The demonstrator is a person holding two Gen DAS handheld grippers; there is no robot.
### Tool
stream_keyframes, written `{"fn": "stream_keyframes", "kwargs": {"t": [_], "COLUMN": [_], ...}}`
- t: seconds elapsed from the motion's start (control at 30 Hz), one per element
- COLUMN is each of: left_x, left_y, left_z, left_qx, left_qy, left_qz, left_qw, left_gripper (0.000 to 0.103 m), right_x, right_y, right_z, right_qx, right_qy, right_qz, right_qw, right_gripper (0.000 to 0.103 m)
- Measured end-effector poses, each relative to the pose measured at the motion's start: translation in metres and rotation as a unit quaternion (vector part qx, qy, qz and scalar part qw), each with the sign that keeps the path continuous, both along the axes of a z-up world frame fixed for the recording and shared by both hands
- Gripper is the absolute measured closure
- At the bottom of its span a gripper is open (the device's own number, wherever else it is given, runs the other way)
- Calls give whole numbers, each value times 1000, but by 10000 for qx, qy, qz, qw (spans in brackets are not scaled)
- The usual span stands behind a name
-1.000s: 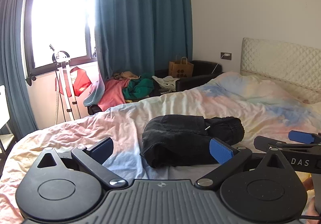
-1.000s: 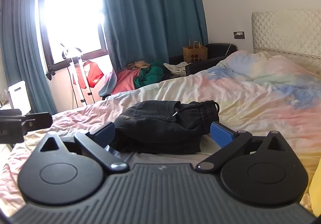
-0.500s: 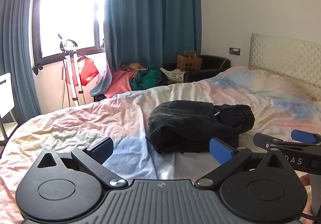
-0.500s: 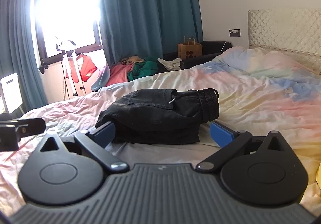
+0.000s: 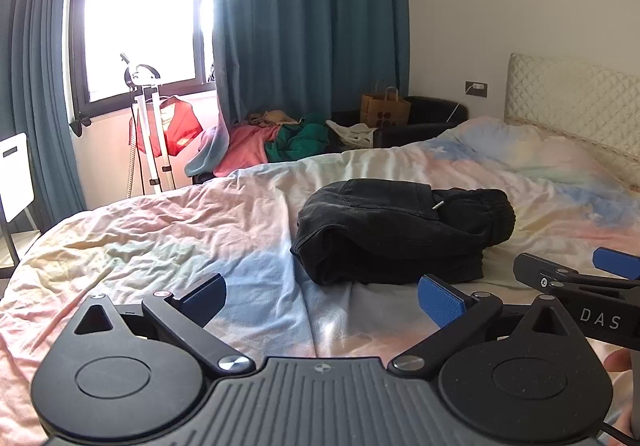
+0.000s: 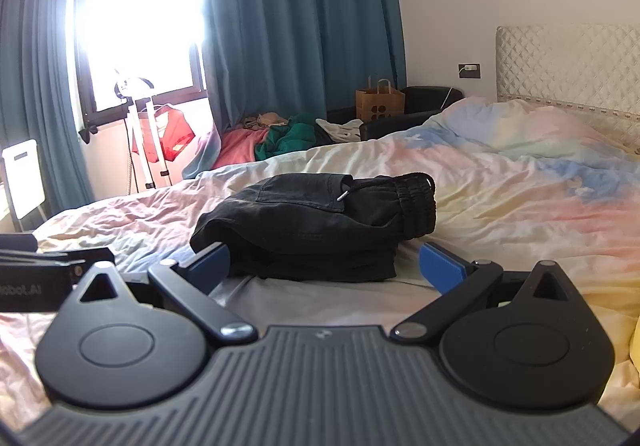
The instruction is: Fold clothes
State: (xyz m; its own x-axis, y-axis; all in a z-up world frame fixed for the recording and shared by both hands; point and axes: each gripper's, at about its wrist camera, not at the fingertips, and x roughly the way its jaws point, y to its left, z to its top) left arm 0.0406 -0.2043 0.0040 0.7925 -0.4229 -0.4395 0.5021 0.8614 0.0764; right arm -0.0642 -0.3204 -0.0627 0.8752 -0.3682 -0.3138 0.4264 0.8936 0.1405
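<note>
A pair of black trousers (image 5: 400, 234) lies folded in a thick bundle on the pastel bed cover (image 5: 180, 230), its elastic waistband to the right. My left gripper (image 5: 324, 298) is open and empty, low over the bed in front of the bundle and a little to its left. My right gripper (image 6: 324, 266) is open and empty, close in front of the same bundle (image 6: 320, 230), its blue pads level with the bundle's near edge. The right gripper also shows at the right of the left wrist view (image 5: 580, 278).
A quilted headboard (image 5: 576, 98) stands at the right. Beyond the bed's far edge are a heap of pink and green clothes (image 5: 276, 138), a paper bag (image 5: 384, 106) on a dark armchair, a white stand (image 5: 150, 134) by the window and teal curtains.
Both grippers have drawn back a little from the folded trousers and tilted; the bundle sits higher and farther in both views. The trousers have not moved on the bed.
</note>
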Motion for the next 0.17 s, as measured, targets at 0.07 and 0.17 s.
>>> {"fn": "stream_keyframes", "kwargs": {"t": [0.07,0.17], "left_x": [0,0], "left_y": [0,-1], "left_z": [-1,-2], "left_qx": [-5,7], "left_qy": [1,-14], "left_qz": [-22,39], "left_qw": [10000,10000], "left_gripper": [0,0], "right_x": [0,1], "right_y": [-2,-4], "right_z": [0,-1], "right_qx": [66,120], "right_qy": [3,32], "right_qz": [-6,8], "right_qw": [10000,9999], "right_gripper": [0,0]}}
